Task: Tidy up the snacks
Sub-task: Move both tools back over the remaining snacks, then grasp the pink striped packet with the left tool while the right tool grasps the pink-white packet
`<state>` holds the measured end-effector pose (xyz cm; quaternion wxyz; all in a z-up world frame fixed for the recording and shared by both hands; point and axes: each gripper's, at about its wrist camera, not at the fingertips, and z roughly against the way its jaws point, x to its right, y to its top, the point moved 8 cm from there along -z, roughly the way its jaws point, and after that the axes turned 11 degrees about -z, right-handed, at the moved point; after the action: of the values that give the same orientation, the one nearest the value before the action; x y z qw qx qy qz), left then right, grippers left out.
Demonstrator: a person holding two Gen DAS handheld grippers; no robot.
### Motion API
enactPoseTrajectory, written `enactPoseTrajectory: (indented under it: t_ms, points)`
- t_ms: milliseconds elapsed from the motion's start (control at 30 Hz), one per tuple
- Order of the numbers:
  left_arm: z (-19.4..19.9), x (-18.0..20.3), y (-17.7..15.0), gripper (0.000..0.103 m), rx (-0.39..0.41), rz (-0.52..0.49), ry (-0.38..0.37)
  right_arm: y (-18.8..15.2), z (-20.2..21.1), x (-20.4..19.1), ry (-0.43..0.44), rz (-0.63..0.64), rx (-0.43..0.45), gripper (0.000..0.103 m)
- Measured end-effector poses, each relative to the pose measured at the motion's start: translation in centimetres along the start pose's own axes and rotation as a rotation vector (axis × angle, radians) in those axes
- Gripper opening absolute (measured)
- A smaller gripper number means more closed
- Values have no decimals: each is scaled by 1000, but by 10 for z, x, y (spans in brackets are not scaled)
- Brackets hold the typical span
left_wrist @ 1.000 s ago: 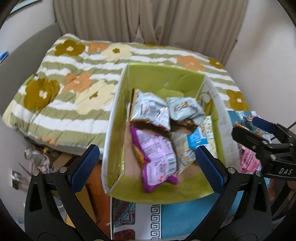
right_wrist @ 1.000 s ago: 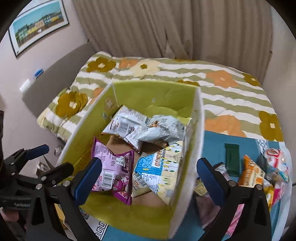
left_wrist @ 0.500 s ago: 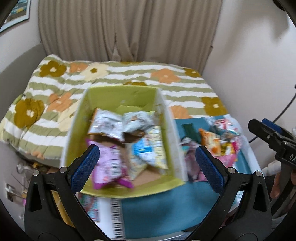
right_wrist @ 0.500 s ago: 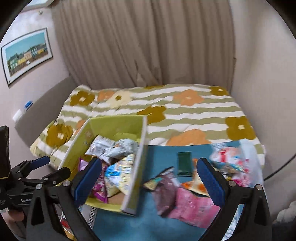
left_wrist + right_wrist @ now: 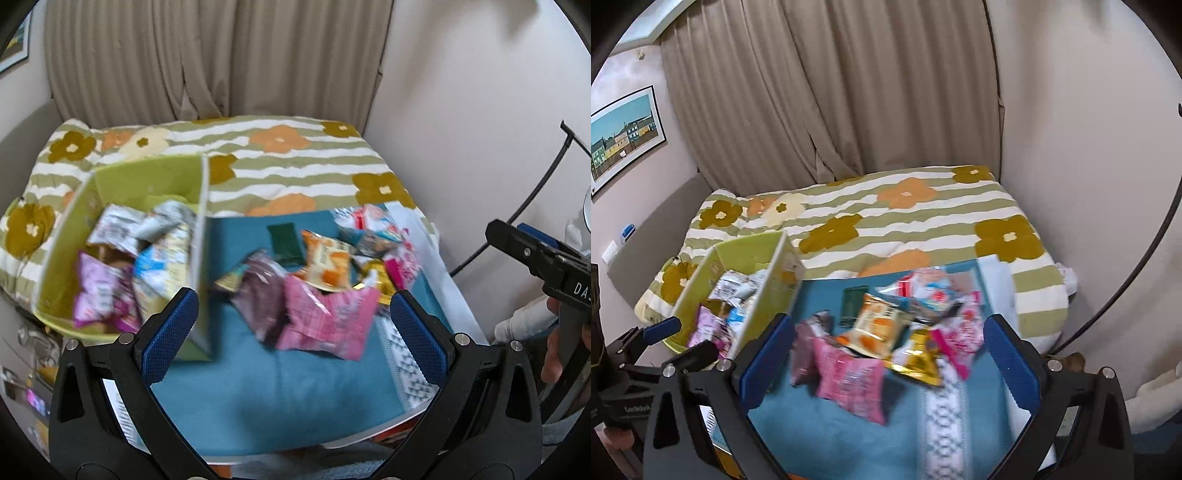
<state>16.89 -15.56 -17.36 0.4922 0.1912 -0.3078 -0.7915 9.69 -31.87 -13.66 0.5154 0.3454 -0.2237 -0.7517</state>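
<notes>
Snack pile (image 5: 886, 339) between open right gripper (image 5: 886, 358) fingers

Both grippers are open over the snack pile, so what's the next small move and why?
Probably lower the right gripper onto the pink packet and close on it. It lies nearest, on top at the pile's front edge on the blue cloth, with both grippers open and empty, and the green box beside the pile already holds several packets. The left gripper can wait.
</notes>
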Motion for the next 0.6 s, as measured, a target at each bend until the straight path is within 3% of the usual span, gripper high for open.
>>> enactPoseTrajectory:
  t_ms: [300, 600]
  points:
    - [-51, 59, -29, 102, -68, -10, 30, -6, -27, 60, 24, -4, -68, 102]
    - [-121, 68, -53, 102, -136, -62, 132, -24, -88, 89, 10, -48, -151, 102]
